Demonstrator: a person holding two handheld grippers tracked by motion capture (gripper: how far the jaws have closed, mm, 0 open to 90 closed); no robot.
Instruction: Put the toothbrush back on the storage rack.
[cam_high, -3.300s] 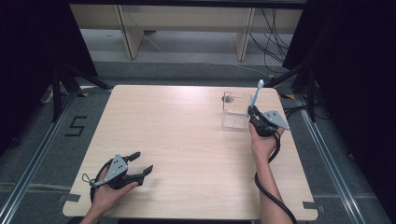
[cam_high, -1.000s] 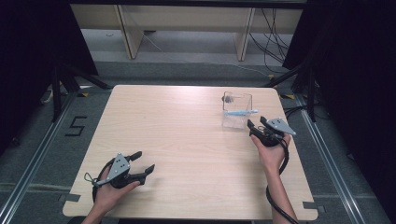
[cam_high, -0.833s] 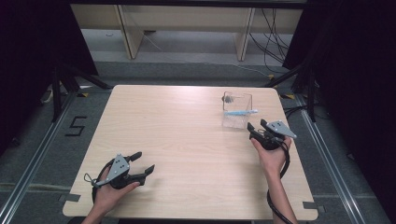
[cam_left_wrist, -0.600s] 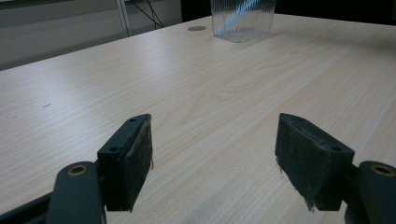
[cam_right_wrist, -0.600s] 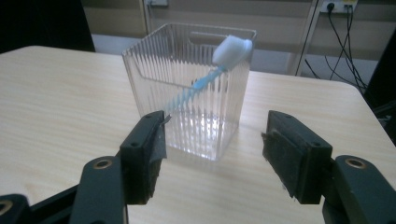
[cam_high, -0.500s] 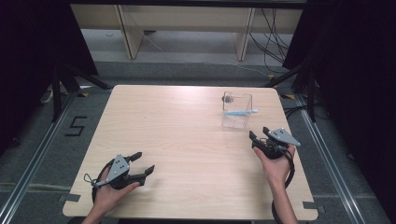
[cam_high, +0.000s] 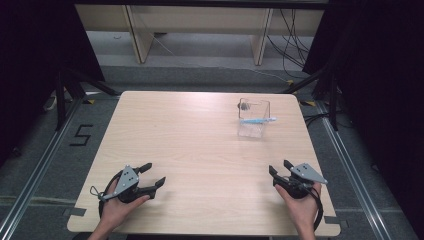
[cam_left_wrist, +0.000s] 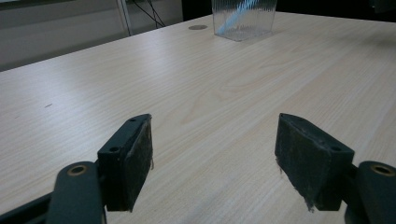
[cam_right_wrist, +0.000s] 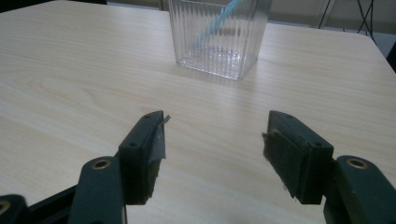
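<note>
A clear ribbed plastic cup (cam_high: 253, 118) stands on the far right part of the wooden table (cam_high: 200, 150), with a light blue pen (cam_high: 257, 120) leaning inside it. The same cup (cam_right_wrist: 218, 35) and pen (cam_right_wrist: 212, 27) stand ahead in the right gripper view, and the cup (cam_left_wrist: 243, 17) sits far off in the left gripper view. My right gripper (cam_high: 281, 167) rests low at the near right, open and empty. My left gripper (cam_high: 152, 174) lies at the near left corner, open and empty too.
A small grey round cap (cam_left_wrist: 198, 27) sits in the tabletop near the cup. Shelving legs and cables (cam_high: 295, 30) stand on the floor beyond the table. Floor tape marked 5 (cam_high: 81, 135) lies to the left.
My right gripper let go of the pen into the cup, then drew back toward the near right edge of the table. The left gripper stayed put.
</note>
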